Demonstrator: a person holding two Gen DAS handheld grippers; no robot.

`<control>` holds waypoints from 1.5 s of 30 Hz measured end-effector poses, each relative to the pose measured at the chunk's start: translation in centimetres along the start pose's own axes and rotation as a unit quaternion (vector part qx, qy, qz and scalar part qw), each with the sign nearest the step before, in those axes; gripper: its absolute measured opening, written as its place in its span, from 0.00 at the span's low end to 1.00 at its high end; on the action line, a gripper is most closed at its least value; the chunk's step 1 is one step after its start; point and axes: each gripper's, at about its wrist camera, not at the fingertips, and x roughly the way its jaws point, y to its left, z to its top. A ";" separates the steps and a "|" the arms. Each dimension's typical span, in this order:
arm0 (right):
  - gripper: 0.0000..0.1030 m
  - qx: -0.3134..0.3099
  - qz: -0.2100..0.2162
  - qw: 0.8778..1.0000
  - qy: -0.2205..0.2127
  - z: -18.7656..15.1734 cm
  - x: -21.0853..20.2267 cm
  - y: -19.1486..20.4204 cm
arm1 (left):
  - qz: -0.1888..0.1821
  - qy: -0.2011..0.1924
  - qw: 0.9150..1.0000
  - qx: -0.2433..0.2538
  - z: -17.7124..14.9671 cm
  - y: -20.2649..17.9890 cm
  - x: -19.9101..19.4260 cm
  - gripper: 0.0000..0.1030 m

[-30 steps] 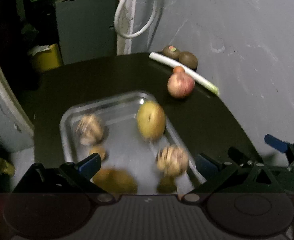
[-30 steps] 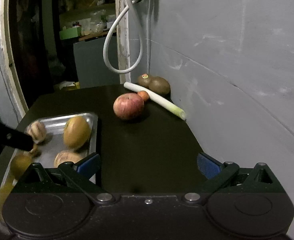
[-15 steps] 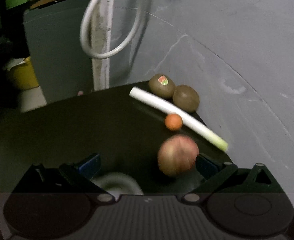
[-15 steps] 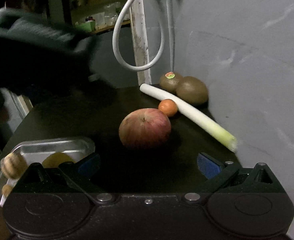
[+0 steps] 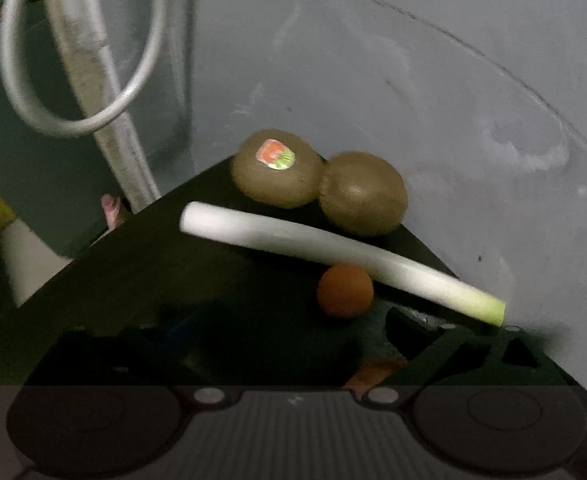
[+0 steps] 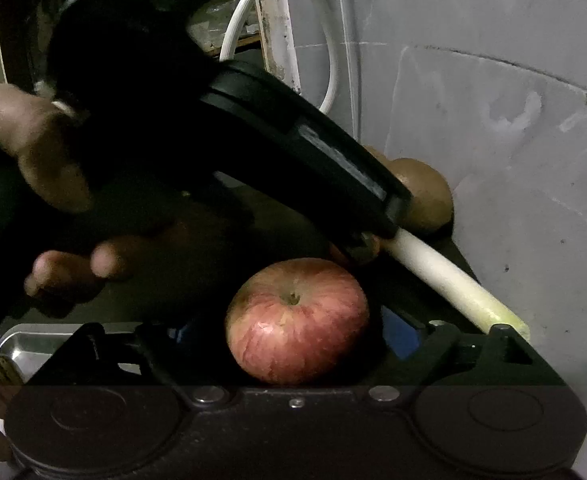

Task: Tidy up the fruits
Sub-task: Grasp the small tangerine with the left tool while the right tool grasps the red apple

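Note:
In the right wrist view a red apple (image 6: pixel 297 320) sits on the dark table between my right gripper's (image 6: pixel 293 332) open fingers, not clamped. My left gripper (image 5: pixel 289 332) is open, its fingers either side of a small orange fruit (image 5: pixel 345 290) that rests against a white leek (image 5: pixel 333 252). Two brown kiwis (image 5: pixel 277 172) (image 5: pixel 363 194) lie behind the leek by the wall. From the right wrist view the left gripper's body and the holding hand (image 6: pixel 53 184) hide most of the leek (image 6: pixel 449 280) and one kiwi (image 6: pixel 425 196).
A steel tray (image 6: pixel 25 344) lies at the lower left in the right wrist view, with a fruit at its edge. A grey wall (image 5: pixel 453 100) bounds the table on the right and back. A white hose loop (image 5: pixel 73 120) hangs beyond the table's far corner.
Both grippers have moved forward. The left left the tray and closed in on the orange fruit and leek. The right came up around the apple.

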 end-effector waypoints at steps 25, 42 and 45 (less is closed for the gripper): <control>0.69 0.010 -0.005 1.000 -0.012 -1.7 -1.5 0.0 | -0.006 -0.016 0.999 0.044 0.0 -2.7 0.8 0.33; 0.69 0.047 -0.016 0.998 -0.037 -6.4 -10.0 -0.6 | -0.040 -0.045 0.998 0.006 -7.3 -6.0 -5.8 0.33; 0.69 0.049 -0.020 0.998 -0.040 -7.3 -11.9 -0.1 | -0.049 -0.053 0.997 -0.007 -8.9 -6.4 -7.5 0.33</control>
